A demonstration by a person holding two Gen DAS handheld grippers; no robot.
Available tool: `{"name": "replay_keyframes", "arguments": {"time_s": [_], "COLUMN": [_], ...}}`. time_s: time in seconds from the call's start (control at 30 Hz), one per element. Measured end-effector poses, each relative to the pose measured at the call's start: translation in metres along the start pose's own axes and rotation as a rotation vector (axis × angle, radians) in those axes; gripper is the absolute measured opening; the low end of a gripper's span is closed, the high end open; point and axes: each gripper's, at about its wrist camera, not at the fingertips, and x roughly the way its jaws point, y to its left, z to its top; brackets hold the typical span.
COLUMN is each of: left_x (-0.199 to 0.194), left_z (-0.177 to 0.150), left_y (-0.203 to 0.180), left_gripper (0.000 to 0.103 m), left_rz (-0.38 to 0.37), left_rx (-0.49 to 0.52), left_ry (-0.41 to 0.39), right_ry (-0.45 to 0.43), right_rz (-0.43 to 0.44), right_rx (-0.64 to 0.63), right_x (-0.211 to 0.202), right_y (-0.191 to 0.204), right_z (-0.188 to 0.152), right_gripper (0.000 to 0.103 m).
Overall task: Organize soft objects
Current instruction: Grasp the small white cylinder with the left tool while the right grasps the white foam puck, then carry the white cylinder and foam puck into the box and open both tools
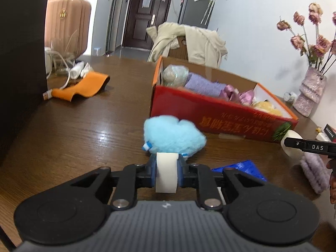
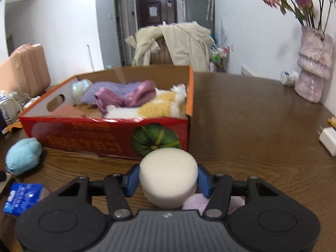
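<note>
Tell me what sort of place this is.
Most likely a lived-in flat, at a dining table. A front door stands behind, a jacket hangs over a chair, a suitcase sits nearby, and a vase of dried flowers decorates the table.

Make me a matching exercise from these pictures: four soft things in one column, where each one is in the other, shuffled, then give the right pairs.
Things:
1. white foam puck
2. blue plush ball
3. pink satin bow
4. orange cloth

Places:
A. lying inside the red box
B. on the table in front of the red box
C. on the table far to the left of the box, by a white cable
D. clamped between the fingers of the right gripper

Pairs: 1-D, 2-B, 3-A, 4-C
</note>
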Motion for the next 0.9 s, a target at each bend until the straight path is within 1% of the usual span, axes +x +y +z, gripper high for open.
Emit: {"name": "replay_keyframes", "arguments": {"time_s": [0.17,0.33,0.57,0.73,0.9], "left_x": [-0.033,-0.066,-0.112,-0.136,-0.143], "left_z": [0.000,-0.007,-0.021,-0.031,-0.033], "left_y": [-0.008,-0.017,-0.032,-0.036,-0.034], "left_gripper": [0.019,0.019,0.019,0.019,0.019], "left_rz": [-0.019,-0.037,-0.081,-0.097,-0.101], "left_rx": [0.015,0.021,0.048,0.060,0.056], "left_ry": [-0.057,-0.108,-0.171,-0.199,-0.209], "right_ry": [-0.087,-0.144,-0.161,-0.167,-0.179], "right_rz": [0.030,0.100,0.180,0.204,0.210], "right_rx": [-0.019,-0.047,-0.096,-0.098,-0.095], "right_x": [-0.038,-0.090,-0.151,-0.177,-0.192], "right_y": [0.011,0.026,0.050,0.061,0.066], "right_z": [0.002,-0.012,-0.048,-0.068,-0.077], "right_gripper": [0.056,0.056,0.056,0.056,0.056]}}
